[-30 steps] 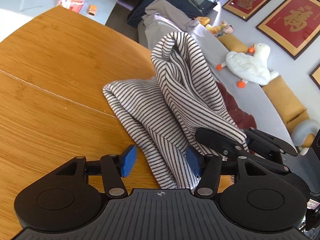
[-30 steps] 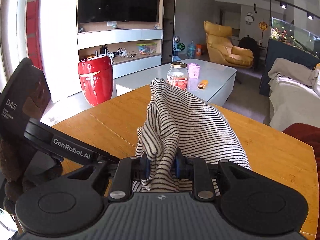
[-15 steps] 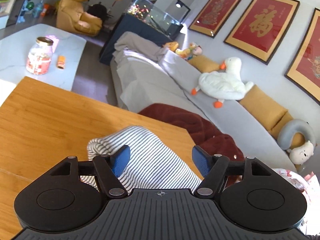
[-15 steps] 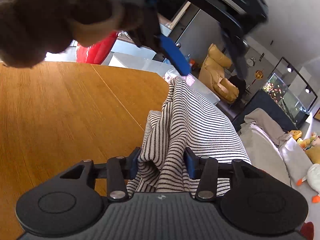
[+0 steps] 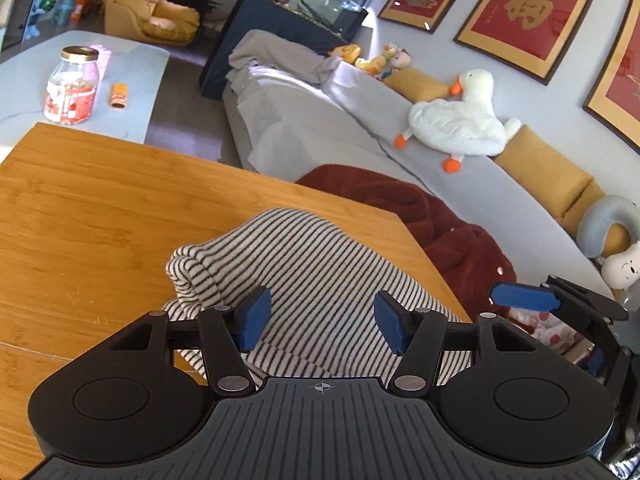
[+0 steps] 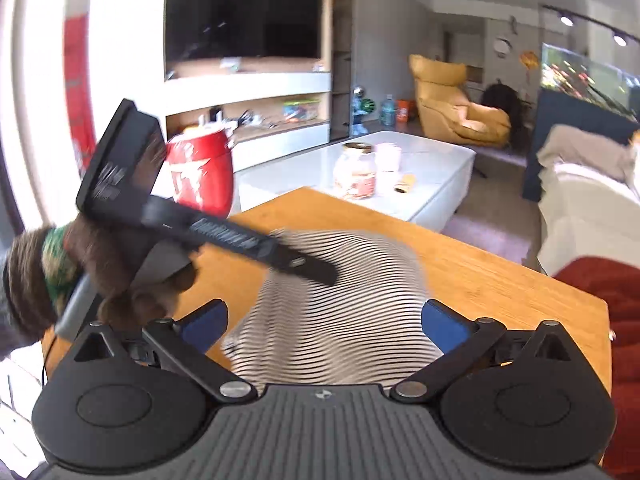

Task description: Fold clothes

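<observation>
A black-and-white striped garment lies bunched on the wooden table near its right corner. My left gripper is open and empty, its blue pads just above the garment's near part. In the right wrist view the garment looks blurred, and my right gripper is wide open over it and holds nothing. The left gripper's black body and the gloved hand holding it cross the left of that view. The right gripper's blue pad shows at the right edge of the left wrist view.
A dark red blanket lies just beyond the table's right edge, on a grey sofa with a white goose plush. A white coffee table with a glass jar stands past the far edge. A red drum stands far left.
My right gripper has opened and let go of the striped garment, which has dropped onto the table. My left gripper has swung round and now hovers open over the garment.
</observation>
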`<action>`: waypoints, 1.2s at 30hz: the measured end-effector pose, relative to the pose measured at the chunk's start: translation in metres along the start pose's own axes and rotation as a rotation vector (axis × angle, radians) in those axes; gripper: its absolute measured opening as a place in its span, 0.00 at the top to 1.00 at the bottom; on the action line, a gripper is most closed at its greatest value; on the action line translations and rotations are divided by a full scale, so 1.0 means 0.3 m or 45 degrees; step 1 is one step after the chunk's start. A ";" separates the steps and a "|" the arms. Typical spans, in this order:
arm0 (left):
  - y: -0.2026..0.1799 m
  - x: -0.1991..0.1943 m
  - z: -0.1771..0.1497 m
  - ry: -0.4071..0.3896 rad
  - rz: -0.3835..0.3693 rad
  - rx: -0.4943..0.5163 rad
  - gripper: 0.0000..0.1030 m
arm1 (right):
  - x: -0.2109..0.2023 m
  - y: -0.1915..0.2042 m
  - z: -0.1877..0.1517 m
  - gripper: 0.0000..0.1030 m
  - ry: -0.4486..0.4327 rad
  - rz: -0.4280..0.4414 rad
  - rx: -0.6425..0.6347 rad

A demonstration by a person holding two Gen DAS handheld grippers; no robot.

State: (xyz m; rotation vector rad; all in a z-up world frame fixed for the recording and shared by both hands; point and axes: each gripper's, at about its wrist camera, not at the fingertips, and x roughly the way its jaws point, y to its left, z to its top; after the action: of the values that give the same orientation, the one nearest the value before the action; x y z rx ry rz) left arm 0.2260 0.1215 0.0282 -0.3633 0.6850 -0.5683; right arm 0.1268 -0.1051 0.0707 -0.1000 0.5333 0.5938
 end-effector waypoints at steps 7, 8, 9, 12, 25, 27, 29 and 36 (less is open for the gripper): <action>0.025 -0.016 -0.006 0.002 -0.030 -0.017 0.39 | 0.116 -0.348 -0.166 0.00 0.120 0.105 0.758; 0.034 -0.020 -0.005 0.004 -0.040 -0.030 0.39 | 0.140 -0.347 -0.200 0.01 0.147 0.120 0.814; 0.043 -0.023 -0.004 0.007 -0.053 -0.045 0.39 | 0.156 -0.337 -0.223 0.01 0.152 0.149 0.839; 0.067 -0.023 0.001 0.007 -0.062 -0.082 0.39 | 0.150 -0.248 -0.197 0.18 0.158 0.205 0.692; 0.070 -0.054 -0.027 -0.013 -0.027 -0.034 0.39 | 0.086 -0.054 -0.158 0.32 0.268 0.155 0.148; 0.076 -0.051 -0.023 -0.014 -0.036 -0.044 0.39 | 0.051 -0.073 -0.108 0.14 0.206 0.187 0.155; 0.080 -0.049 -0.019 -0.013 -0.043 -0.050 0.39 | 0.008 -0.079 -0.055 0.06 0.119 0.193 0.114; 0.077 -0.048 -0.021 -0.008 -0.045 -0.034 0.38 | 0.099 -0.152 0.121 0.04 -0.025 0.009 0.127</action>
State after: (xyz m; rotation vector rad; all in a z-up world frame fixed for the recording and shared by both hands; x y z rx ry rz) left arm 0.2211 0.1474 0.0193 -0.4025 0.6815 -0.5921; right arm 0.1894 -0.1192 0.0842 0.0024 0.5432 0.5736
